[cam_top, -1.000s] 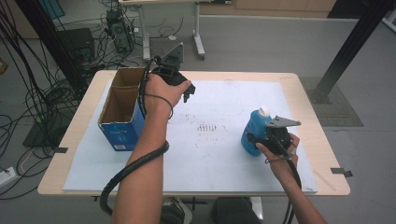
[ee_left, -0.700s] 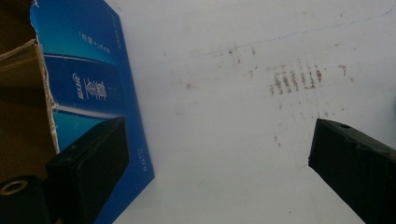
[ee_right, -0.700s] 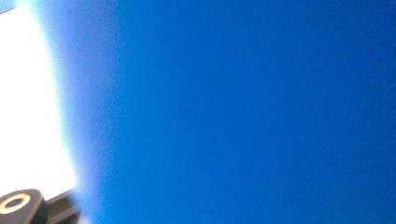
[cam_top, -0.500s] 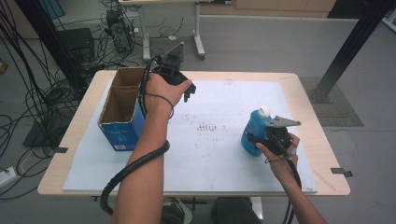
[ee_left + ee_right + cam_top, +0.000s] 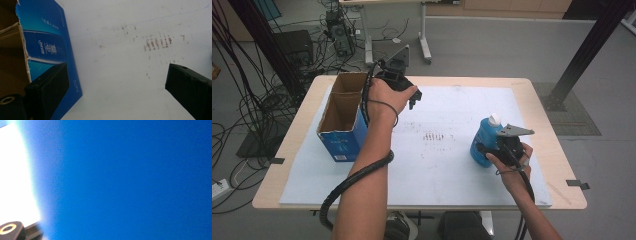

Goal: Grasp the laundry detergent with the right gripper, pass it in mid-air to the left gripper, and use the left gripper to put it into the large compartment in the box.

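Right gripper [image 5: 492, 148]: pressed against the blue bottle [image 5: 484, 142], probably clamped on it; jaws hidden.
Blue bottle: upright at the mat's right; rigid, smooth, likely slippery; best gripped mid-body.
Left gripper [image 5: 117, 92]: spread wide, empty, beside the cardboard box [image 5: 343, 114].

On the counter [image 5: 542, 90] we see a mat [image 5: 452, 175]. A box [image 5: 343, 117] stands at its far left, a bottle [image 5: 484, 142] on its right. The left gripper [image 5: 412, 97] hangs just right of the box; the right gripper [image 5: 499, 145] is against the bottle.
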{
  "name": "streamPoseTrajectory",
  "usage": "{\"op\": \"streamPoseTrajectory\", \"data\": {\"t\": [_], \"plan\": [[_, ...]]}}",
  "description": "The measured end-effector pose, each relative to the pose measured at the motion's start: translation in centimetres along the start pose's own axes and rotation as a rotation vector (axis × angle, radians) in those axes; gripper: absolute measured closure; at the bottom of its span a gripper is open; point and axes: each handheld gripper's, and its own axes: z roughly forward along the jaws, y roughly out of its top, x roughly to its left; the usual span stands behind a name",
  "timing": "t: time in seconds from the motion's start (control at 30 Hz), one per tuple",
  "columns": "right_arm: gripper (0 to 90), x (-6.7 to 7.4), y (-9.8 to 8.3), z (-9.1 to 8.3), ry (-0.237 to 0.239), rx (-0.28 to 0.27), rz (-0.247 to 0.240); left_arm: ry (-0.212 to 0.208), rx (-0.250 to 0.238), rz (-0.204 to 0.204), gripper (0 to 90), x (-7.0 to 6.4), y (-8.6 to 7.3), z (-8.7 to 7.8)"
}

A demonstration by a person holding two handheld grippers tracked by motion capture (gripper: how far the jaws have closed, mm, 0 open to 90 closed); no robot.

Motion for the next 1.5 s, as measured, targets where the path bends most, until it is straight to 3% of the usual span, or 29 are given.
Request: {"op": "streamPoseTrajectory", "data": {"t": [0.97, 1.27, 1.5], "plan": [[43.8, -0.2, 0.1, 0.0, 0.014, 0.007, 0.001, -0.008, 0.001, 0.020, 5.9, 0.0, 0.3, -0.3], [43.9, -1.0, 1.4, -0.8, 0.044, 0.024, 0.014, -0.040, 0.002, 0.089, 6.2, 0.8, 1.0, -1.6], [44.0, -1.0, 6.1, -1.9, 0.142, 0.060, -0.021, -0.089, -0.009, 0.232, 6.2, 1.1, 1.8, -3.8]]}}
